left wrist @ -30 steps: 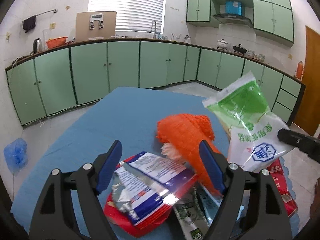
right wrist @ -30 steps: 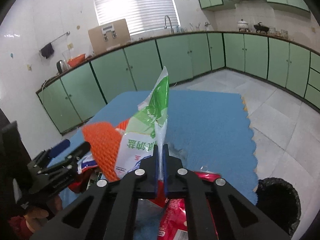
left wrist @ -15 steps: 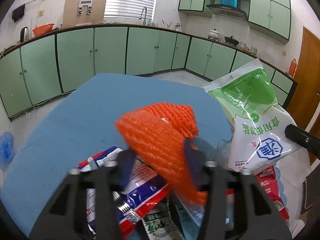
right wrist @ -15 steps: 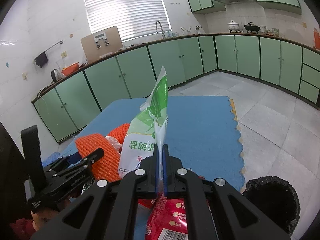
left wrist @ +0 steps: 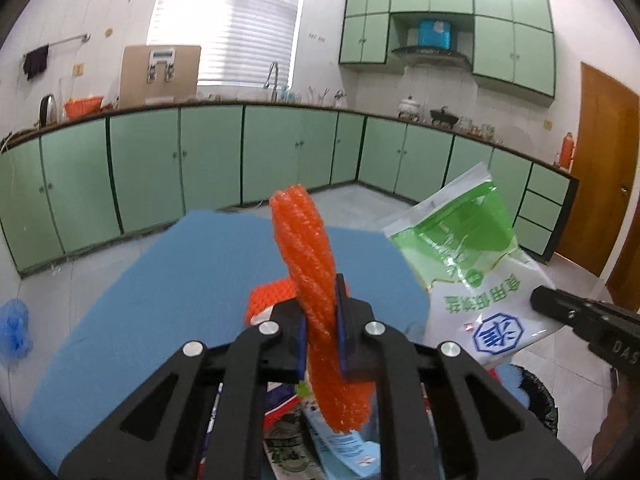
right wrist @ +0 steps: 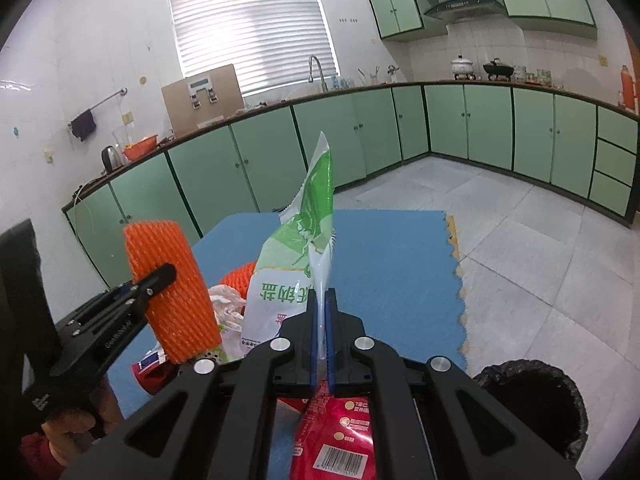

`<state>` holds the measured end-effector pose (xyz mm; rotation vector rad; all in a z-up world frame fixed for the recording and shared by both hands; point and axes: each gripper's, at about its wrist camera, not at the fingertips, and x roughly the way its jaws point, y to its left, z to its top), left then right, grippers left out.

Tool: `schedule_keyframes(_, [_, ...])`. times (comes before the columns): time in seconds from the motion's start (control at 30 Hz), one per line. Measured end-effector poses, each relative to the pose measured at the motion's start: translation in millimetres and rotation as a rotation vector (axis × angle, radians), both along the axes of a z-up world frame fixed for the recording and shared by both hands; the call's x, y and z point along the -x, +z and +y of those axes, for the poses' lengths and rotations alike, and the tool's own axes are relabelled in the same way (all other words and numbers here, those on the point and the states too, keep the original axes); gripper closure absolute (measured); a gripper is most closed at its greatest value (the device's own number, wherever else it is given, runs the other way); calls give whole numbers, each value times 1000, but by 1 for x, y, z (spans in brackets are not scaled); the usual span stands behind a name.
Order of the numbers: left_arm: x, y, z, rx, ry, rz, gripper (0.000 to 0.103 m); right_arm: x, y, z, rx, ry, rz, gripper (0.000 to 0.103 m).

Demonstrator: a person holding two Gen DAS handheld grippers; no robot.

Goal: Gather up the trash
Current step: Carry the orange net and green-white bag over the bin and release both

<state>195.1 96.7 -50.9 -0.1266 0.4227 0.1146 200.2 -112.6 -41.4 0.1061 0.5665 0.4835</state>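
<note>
My left gripper (left wrist: 320, 312) pinches an orange foam net (left wrist: 306, 248) that stands up between its blue pads; its jaws are closing on it. Seen from the right wrist, that net (right wrist: 172, 280) hangs lifted above the pile in the left gripper (right wrist: 168, 272). My right gripper (right wrist: 320, 300) is shut on the lower edge of a green and white plastic bag (right wrist: 296, 272), held upright over the blue mat (right wrist: 392, 264). A second orange net (right wrist: 238, 280), crumpled white plastic (right wrist: 228, 308) and a red wrapper (right wrist: 340, 428) lie on the mat below.
A black-lined bin (right wrist: 532, 400) stands on the tiled floor just right of the mat. More flat wrappers (left wrist: 344, 444) lie under the left gripper. Green cabinets run along the far walls. A blue bag (left wrist: 14, 332) sits on the floor at the left.
The left jaws have closed onto the orange net and raised it off the pile. The right gripper has risen a little with the green and white bag.
</note>
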Motion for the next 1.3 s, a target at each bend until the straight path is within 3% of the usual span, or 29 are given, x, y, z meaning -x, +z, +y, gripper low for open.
schedule_keyframes(0.37, [18, 31, -60, -14, -109, -77, 94, 27, 25, -39, 5, -73, -59, 99])
schedule_keyframes(0.73, [20, 31, -140, 7, -286, -97, 94, 50, 33, -110, 34, -220, -65, 99])
schedule_keyframes(1.03, [9, 1, -215, 23, -459, -50, 94, 64, 8, -177, 95, -387, -14, 99])
schedule_keyframes(1.3, [-12, -57, -273, 33, -583, 75, 94, 60, -42, -225, 99, -502, 102, 99])
